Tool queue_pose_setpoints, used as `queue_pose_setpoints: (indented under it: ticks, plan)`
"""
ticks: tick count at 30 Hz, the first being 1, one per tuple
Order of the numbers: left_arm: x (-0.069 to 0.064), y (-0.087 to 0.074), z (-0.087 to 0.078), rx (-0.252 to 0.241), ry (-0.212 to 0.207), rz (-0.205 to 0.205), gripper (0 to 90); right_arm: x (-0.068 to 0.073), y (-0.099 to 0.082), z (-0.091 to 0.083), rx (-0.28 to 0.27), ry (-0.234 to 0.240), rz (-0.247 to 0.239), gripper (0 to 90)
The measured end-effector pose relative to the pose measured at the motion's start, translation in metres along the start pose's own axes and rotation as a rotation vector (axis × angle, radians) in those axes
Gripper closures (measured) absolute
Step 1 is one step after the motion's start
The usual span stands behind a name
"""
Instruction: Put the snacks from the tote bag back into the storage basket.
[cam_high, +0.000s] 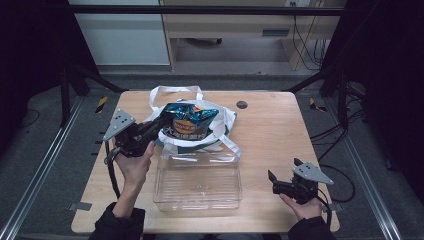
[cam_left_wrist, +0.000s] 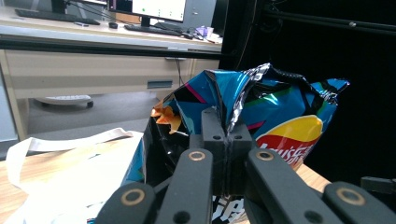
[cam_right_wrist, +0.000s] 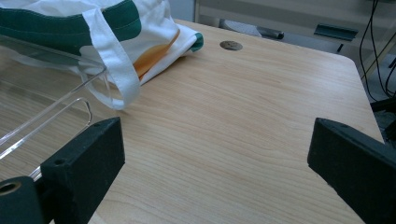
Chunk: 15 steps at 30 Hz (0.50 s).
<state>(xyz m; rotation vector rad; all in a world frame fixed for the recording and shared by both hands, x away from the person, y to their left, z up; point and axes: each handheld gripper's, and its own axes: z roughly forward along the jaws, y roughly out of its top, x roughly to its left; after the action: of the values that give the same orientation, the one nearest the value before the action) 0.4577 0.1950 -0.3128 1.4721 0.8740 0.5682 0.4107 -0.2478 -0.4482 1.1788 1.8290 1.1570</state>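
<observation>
The left gripper (cam_high: 159, 121) is clamping its jaws together on the crinkled edge of a blue, shiny foil crisp bag with a yellow and red logo (cam_high: 189, 121). The crisp bag is hanging above a white cloth tote bag with green trim (cam_high: 220, 131) at the far middle of the bench (cam_high: 270, 135), its long axis running left to right, the pinched end pointing left toward the gripper. Just near of the tote bag, a clear plastic rectangular tray (cam_high: 197, 184) is sitting with its long side lying left to right. The right gripper (cam_high: 274, 181) is resting at the near right with its jaws standing wide apart over bare wood. The bench is light wood with rounded corners and a small dark round plug (cam_high: 242, 104) at its far side. Beyond it a grey floor, dark frame bars and a pale wooden desk (cam_high: 225, 22) are showing.
</observation>
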Motion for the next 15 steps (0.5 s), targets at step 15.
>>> queue_pose_setpoints:
  ticks: [15]
  plan:
    - [-0.022, 0.006, -0.019, -0.019, -0.049, 0.024, 90.0, 0.000, 0.000, -0.002, -0.003, 0.000, 0.001, 4.2]
